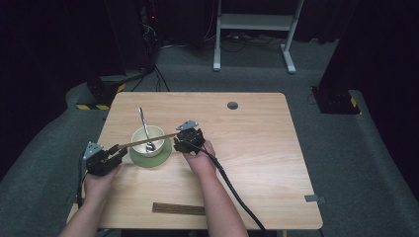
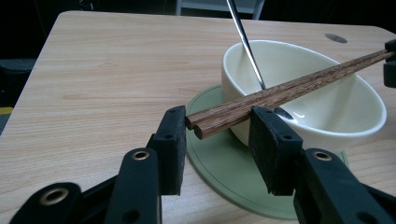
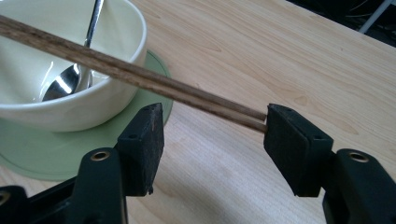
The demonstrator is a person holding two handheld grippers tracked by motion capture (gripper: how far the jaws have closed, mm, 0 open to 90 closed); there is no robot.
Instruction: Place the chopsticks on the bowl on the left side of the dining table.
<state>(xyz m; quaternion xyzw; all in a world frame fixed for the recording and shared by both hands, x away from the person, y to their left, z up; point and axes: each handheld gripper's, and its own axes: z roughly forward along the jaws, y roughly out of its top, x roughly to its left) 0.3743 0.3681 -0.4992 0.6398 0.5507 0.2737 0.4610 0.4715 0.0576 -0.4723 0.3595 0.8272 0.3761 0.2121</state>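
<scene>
The chopsticks [image 1: 148, 141] lie across the bowl [image 1: 147, 138]. Both the left gripper [image 1: 114, 150] and right gripper [image 1: 184, 139] are open, jaws loose at their ends. A spoon [image 1: 145, 129] stands in the bowl. The right side of the table [image 1: 267, 148] is bare.

Even overhead light brightens the table [image 1: 257, 143]; the far surroundings stay dark, and the near gripper pads [image 2: 273, 149] look slightly soft.

The bowl [image 1: 147, 139] stands on the saucer [image 1: 160, 159]; a spoon [image 1: 145, 129] rests in the bowl, chopsticks [image 1: 148, 141] span above it, and a strip [image 1: 178, 209] lies before it at the desk's [image 1: 257, 158] near edge.
</scene>
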